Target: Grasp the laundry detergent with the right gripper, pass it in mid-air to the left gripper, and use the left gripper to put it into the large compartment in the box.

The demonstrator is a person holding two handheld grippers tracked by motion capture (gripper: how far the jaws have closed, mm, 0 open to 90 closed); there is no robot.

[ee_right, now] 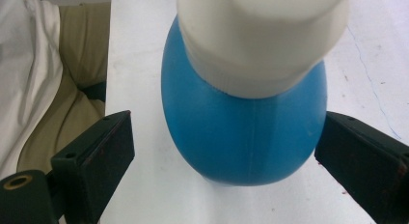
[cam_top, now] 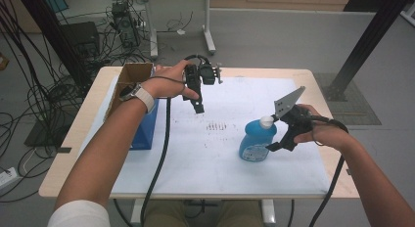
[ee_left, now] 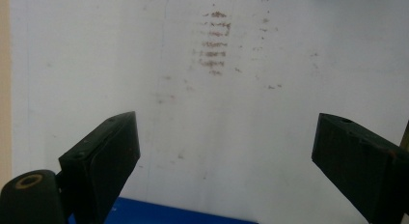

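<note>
- High view: my right gripper (cam_top: pixel 277 134) sits at the blue bottle (cam_top: pixel 257 140), which stands upright on the white sheet (cam_top: pixel 220 158) toward the right side of the table (cam_top: pixel 313 80). Its long axis runs straight up, white cap (cam_top: pixel 266 122) on top. My left gripper (cam_top: pixel 197 107) hangs above the sheet, pointing down, well apart from the bottle and near the cardboard box (cam_top: pixel 131 76).
- Left gripper view: my jaws are spread wide with nothing between them, bare sheet and faint brown marks (ee_left: pixel 214 43) below. A blue edge (ee_left: pixel 159 213) shows at the bottom.
- Right gripper view: I look down along the bottle (ee_right: pixel 243 132), cap (ee_right: pixel 263 38) nearest the camera. My jaws are spread on either side of the blue body; the right one lies just beside it, the left one apart, neither pinching it.
</note>
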